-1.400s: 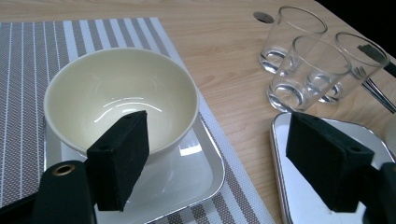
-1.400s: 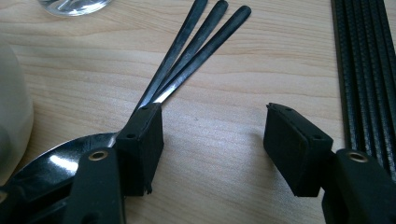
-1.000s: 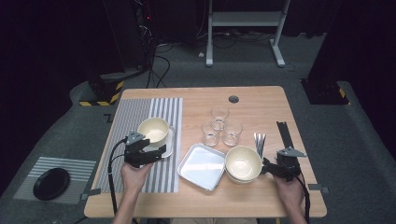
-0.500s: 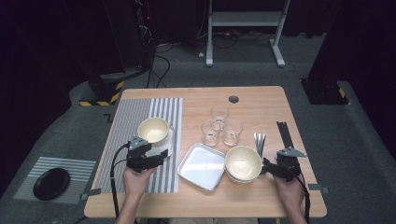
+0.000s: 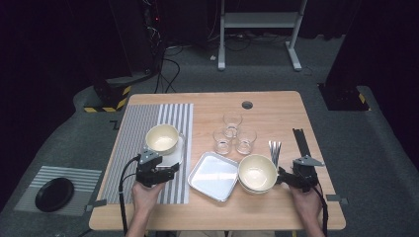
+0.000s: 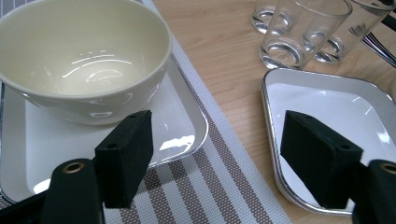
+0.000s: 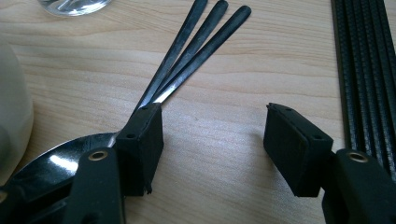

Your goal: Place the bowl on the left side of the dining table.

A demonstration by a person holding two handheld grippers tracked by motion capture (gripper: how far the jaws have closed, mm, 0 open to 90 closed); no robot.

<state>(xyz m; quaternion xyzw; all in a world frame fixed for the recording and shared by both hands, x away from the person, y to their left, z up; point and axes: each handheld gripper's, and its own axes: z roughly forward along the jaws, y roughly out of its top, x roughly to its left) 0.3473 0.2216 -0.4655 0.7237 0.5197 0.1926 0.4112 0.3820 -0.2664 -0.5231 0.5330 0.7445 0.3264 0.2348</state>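
1. The wooden table [image 5: 276, 106] has a pale grain and rounded corners, with a small dark round hole near its far edge. On its left part lies a woven placemat [image 5: 143, 128] of fine grey and white stripes.
2. A square white tray [image 5: 213, 176] with a thin metal-coloured rim and rounded corners lies empty at the middle. A like tray [image 6: 175, 126] sits on the placemat.
3. That tray holds a glossy cream bowl [image 5: 162, 138], round and empty. A second cream bowl [image 5: 257, 173] sits stacked on another, just right of the empty tray.
4. The left gripper [image 5: 163, 170] hovers at the near edge of the tray under the bowl. Its black padded jaws have just been closing a little yet stand wide, with nothing between them.
5. The right gripper [image 5: 281, 176] rests low by the stacked bowls — its jaws gape, gripping nothing, over bare wood beside the spoons.
6. Three clear tumblers [image 5: 232, 133] stand clustered, empty.
7. Three dark, shiny spoons [image 7: 187, 51] lie fanned — their handles are slim.
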